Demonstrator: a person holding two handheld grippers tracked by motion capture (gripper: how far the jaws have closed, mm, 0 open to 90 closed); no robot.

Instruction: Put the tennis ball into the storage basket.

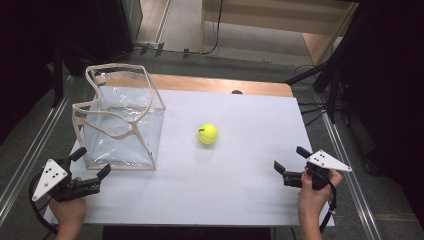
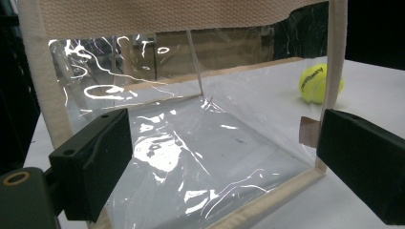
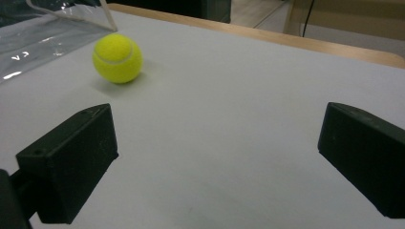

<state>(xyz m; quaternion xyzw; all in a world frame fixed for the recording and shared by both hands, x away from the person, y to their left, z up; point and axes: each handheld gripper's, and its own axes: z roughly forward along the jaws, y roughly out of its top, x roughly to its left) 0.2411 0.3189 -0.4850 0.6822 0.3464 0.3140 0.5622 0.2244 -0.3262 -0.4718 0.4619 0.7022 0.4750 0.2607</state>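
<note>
Yellow and fuzzy, the tennis ball (image 1: 207,134) sits alone near the middle of the white table (image 1: 235,190). Nothing touches it. Just to its left stands a clear plastic bag (image 1: 122,132) with cream cloth edges, open at the top, close to the table's left edge.

It looks like the job is to put the ball into the bag, and that job has not really begun yet. Both hands wait at the near side of the table.

The right gripper (image 1: 288,165) is by the near right corner, well apart from the ball. Its two black jaws are wide apart with nothing between them, and they point across the table toward the ball. The hand holds it low and flat.

The left gripper (image 1: 91,163) is by the near left corner, just beside the bag's front wall. Its jaws are wide apart too, and they hold nothing.

Next, I think the right gripper must slide forward until the ball is between its jaws, then squeeze gently so the ball does not roll away
</note>
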